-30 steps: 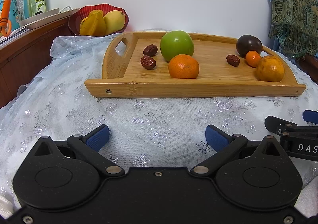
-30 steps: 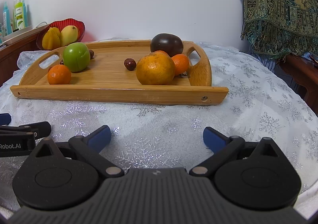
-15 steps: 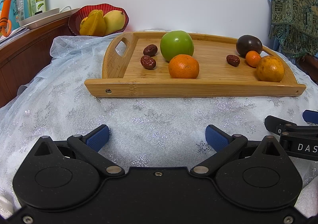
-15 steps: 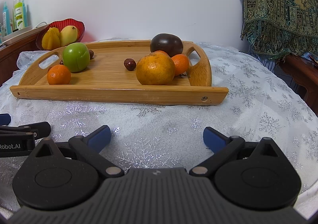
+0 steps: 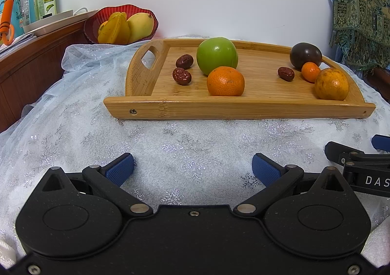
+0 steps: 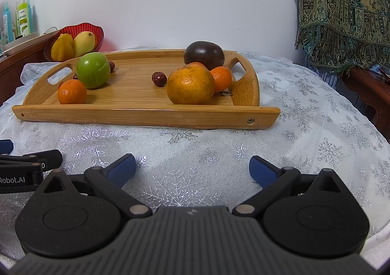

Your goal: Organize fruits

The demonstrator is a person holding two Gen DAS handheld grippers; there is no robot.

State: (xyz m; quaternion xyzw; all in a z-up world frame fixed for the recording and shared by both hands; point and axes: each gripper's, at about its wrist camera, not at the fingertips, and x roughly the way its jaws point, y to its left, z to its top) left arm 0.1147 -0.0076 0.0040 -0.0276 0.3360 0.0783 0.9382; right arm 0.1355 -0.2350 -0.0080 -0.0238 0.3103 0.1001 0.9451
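Observation:
A wooden tray (image 5: 243,109) (image 6: 146,114) lies on the white cloth ahead of both grippers. On it are a green apple (image 5: 217,55) (image 6: 93,73), an orange mandarin (image 5: 225,81) (image 6: 72,91), three red dates (image 5: 182,76), a dark purple fruit (image 5: 305,55) (image 6: 204,55), a small mandarin (image 5: 310,71) (image 6: 221,79) and a large yellowish orange (image 5: 331,83) (image 6: 190,85). My left gripper (image 5: 192,169) is open and empty, low over the cloth. My right gripper (image 6: 192,169) is open and empty beside it.
A red bowl (image 5: 95,24) (image 6: 97,31) with a starfruit and a mango stands behind the tray's left end, by a wooden ledge (image 5: 31,60) with bottles. A patterned cloth (image 6: 341,6) hangs at the right. A wooden edge (image 6: 368,89) lies at right.

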